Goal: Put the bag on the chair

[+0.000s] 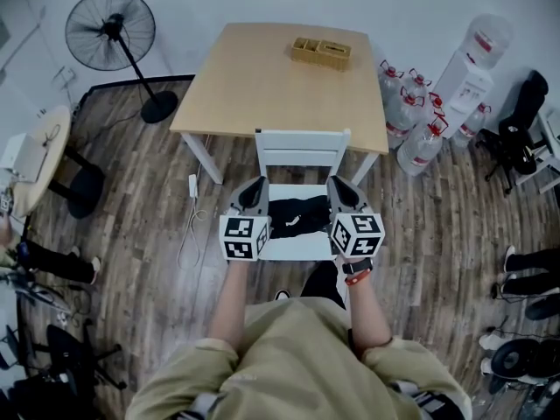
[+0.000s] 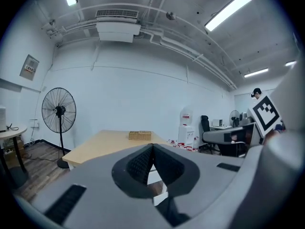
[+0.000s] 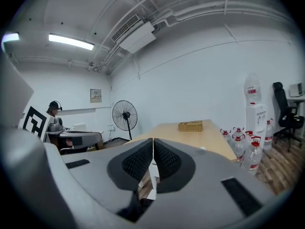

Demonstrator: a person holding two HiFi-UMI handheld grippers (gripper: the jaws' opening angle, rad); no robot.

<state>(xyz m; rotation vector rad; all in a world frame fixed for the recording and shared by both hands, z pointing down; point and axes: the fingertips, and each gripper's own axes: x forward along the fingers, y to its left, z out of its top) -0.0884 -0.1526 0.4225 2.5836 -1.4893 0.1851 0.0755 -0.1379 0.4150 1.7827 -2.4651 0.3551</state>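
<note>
While I hold both grippers over the chair [image 1: 302, 140], the bag [image 1: 296, 213] lies on its seat, a black, crumpled heap across the middle, in front of the backrest. My left gripper [image 1: 255, 184] hangs over the chair's left edge and my right gripper [image 1: 339, 184] over its right edge, with the bag showing between them. Both point away from me, toward the chair's backrest. My left gripper's jaws are pressed together with nothing between them. My right gripper's jaws are also together and empty. A table [image 1: 262, 86] stands just beyond the backrest, and a basket [image 1: 321, 52] sits on the side of it farthest from the chair. A fan [image 1: 111, 29] stands on the floor beyond the chair to its left. Bottles [image 1: 411, 112] cluster on the floor beyond the chair to its right, beside the table's corner.
</note>
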